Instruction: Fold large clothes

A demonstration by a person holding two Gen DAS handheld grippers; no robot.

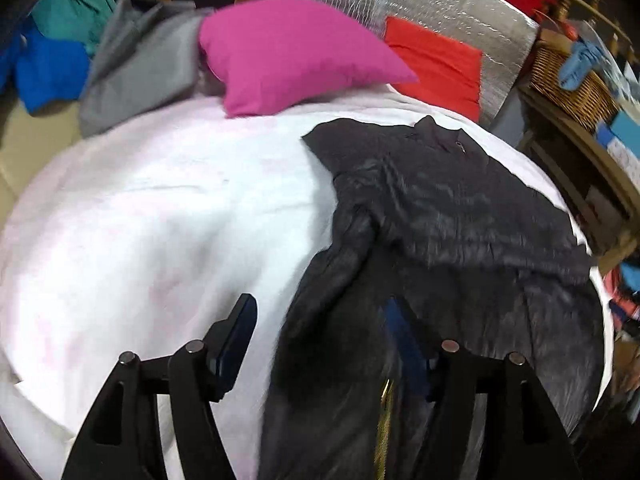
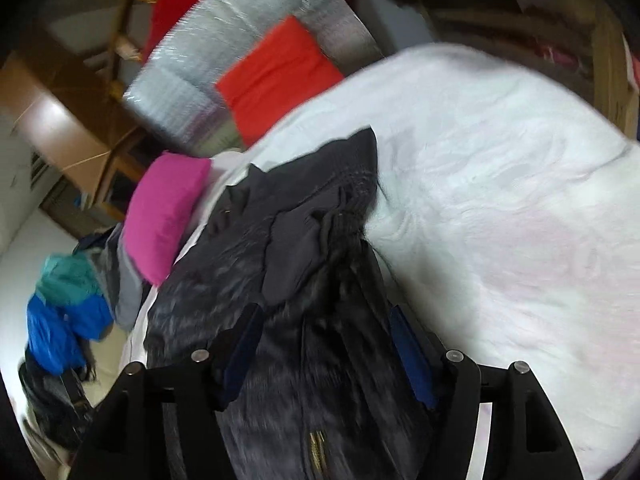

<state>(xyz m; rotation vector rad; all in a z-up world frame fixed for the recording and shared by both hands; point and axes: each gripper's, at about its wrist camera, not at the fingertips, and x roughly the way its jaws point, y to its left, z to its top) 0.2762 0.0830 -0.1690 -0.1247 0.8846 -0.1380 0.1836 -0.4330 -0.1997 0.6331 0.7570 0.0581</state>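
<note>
A dark grey quilted jacket (image 1: 440, 208) lies spread on the white bed cover (image 1: 160, 220), collar toward the pillows, a sleeve folded across its body. My left gripper (image 1: 320, 304) hovers above the jacket's near left edge, jaws wide apart and nothing pinched between the blue pads. In the right wrist view the same jacket (image 2: 304, 248) runs away from me over the white cover (image 2: 500, 200), its gold zipper near the bottom. My right gripper (image 2: 325, 312) stands open over the jacket's near part, and its pads do not press the cloth. Both views are motion-blurred.
A pink pillow (image 1: 292, 52) and a red pillow (image 1: 440, 64) lean at the bed's head against a silver foil panel (image 1: 440, 0). A grey garment (image 1: 140, 68) and blue-teal clothes (image 1: 52, 60) are piled at the far left. A wicker basket (image 1: 568, 80) sits right.
</note>
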